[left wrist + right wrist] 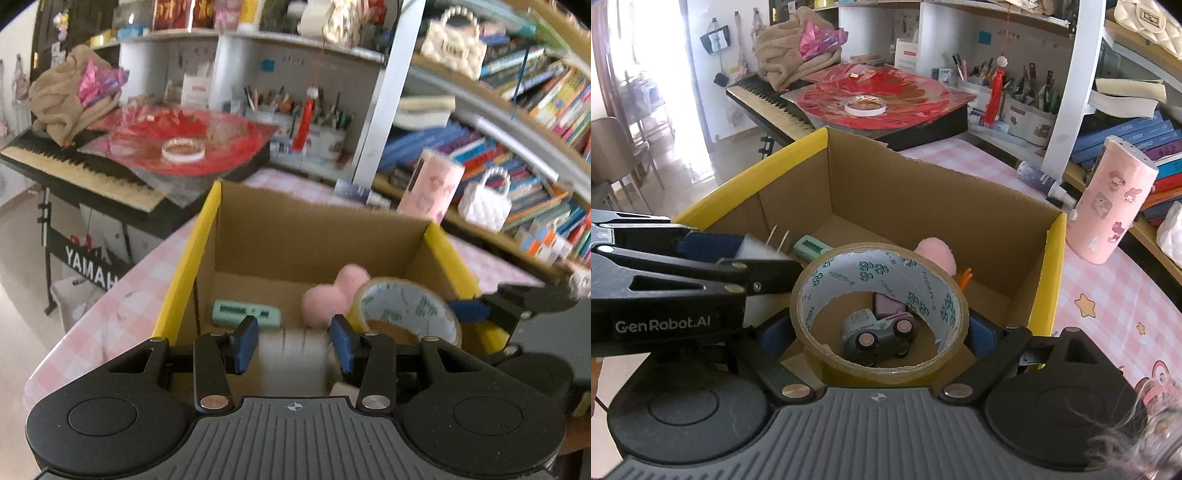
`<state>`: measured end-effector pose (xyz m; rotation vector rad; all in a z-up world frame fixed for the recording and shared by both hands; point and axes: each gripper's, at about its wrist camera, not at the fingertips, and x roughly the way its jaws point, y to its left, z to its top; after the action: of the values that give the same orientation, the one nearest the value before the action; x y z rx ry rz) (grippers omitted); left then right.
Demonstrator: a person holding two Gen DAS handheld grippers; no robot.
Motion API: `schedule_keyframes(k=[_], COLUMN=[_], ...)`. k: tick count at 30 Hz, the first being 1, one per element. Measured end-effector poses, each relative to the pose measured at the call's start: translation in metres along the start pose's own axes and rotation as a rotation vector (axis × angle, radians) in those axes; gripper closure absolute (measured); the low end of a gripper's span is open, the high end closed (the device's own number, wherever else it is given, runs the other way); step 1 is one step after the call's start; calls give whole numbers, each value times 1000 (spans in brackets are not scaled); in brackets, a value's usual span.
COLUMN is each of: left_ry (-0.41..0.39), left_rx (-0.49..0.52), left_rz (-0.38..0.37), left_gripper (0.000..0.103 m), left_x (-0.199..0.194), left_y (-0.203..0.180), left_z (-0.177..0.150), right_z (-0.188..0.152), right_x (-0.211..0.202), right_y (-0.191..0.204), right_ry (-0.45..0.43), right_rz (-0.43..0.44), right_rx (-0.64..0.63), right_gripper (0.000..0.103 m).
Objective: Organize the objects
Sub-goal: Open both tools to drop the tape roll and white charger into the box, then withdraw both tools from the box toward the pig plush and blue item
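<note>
Tape roll (pixel 879 310) clamped above yellow box rim (pixel 1049 280)

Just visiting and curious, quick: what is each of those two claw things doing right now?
Left gripper: jaws shut on a white plug, over the cardboard box.
Right gripper: jaws shut on a tape roll, over the same box.

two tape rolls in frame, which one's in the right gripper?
The brown packing tape roll, clamped in the right gripper over the cardboard box. The smaller white-edged tape roll lies flat on the red disc, untouched.
</note>
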<state>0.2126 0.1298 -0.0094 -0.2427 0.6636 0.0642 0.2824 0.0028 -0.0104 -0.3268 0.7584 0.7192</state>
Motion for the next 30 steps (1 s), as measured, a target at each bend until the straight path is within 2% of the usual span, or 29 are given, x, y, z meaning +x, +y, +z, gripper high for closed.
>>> schedule_keyframes(k=[4, 12, 14, 17, 24, 30], left_ry=[-70, -188, -210, -244, -251, -201], left_rx=[-29, -12, -13, -19, -4, 9], left_rz=[-22, -21, -33, -43, -47, -20], left_gripper=[46, 35, 28, 22, 17, 17], left_x=[-16, -56, -67, -82, -106, -122], left_y=[1, -1, 1, 3, 12, 23], left_z=[4, 13, 12, 8, -11, -38], right_z=[-5, -5, -5, -7, -25, -49], right_x=[-6, -44, -57, -74, -106, -119], right_y=[4, 11, 16, 25, 47, 65], right_ry=[-42, -148, -179, -212, -264, -246], right_rz=[-44, -78, -91, -110, -183, -241], right_rx=[-6, 41, 45, 56, 80, 134], right_gripper=[8, 8, 8, 8, 6, 6])
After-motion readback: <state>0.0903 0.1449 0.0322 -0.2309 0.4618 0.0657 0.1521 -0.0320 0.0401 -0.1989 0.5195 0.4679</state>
